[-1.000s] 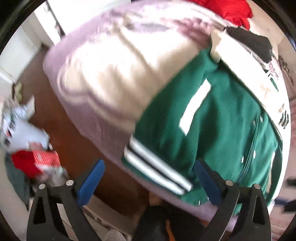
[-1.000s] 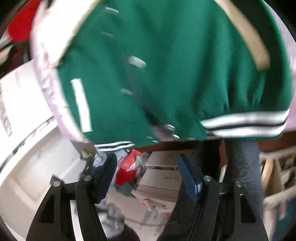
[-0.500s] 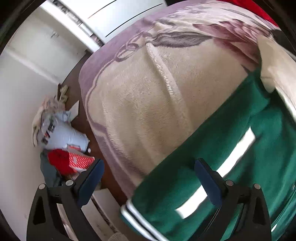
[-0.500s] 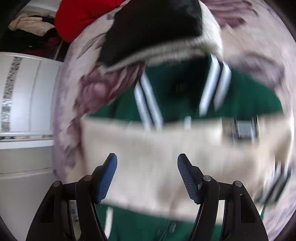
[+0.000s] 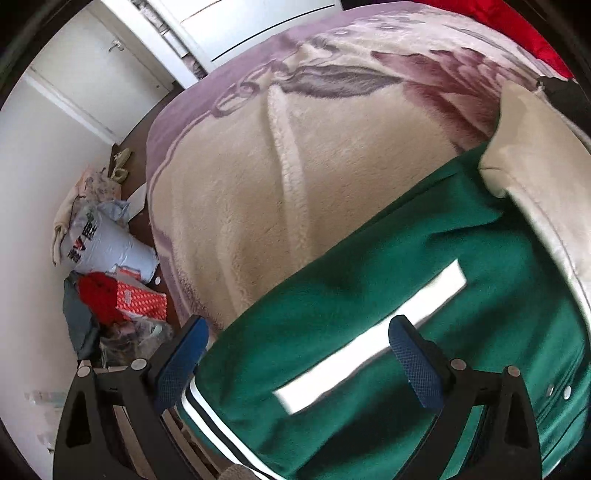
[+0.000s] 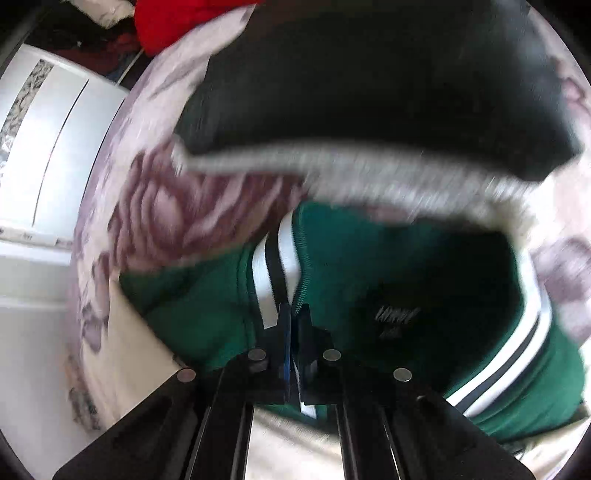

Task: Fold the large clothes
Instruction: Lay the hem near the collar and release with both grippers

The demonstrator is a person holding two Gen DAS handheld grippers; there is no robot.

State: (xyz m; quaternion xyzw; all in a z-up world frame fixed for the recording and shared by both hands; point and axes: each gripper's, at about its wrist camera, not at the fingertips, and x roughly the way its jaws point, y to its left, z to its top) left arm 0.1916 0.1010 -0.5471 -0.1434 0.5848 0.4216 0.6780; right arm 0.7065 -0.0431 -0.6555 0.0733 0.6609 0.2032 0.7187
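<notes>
A green varsity jacket (image 5: 369, 295) with a cream sleeve (image 5: 535, 184) and black-and-white striped ribbing lies on a flowered blanket (image 5: 295, 166) over a bed. My left gripper (image 5: 297, 328) hovers open over the jacket's lower corner, its blue pads on either side of the white pocket stripe and clear of the cloth. In the right wrist view the jacket (image 6: 351, 266) shows its collar. My right gripper (image 6: 293, 314) is closing, its jaws pinched together on the striped collar edge by the zip.
A black garment with a pale fleece edge (image 6: 369, 81) lies just beyond the collar. Red clothing (image 5: 517, 29) sits at the far end of the bed. Bags and boxes (image 5: 107, 258) clutter the floor at the bed's left side. White cupboard doors (image 6: 44, 129) stand nearby.
The right gripper swung from the jacket's hem to its collar and went from wide open to shut on the collar edge. The left gripper shifted toward the jacket's lower corner and stayed open.
</notes>
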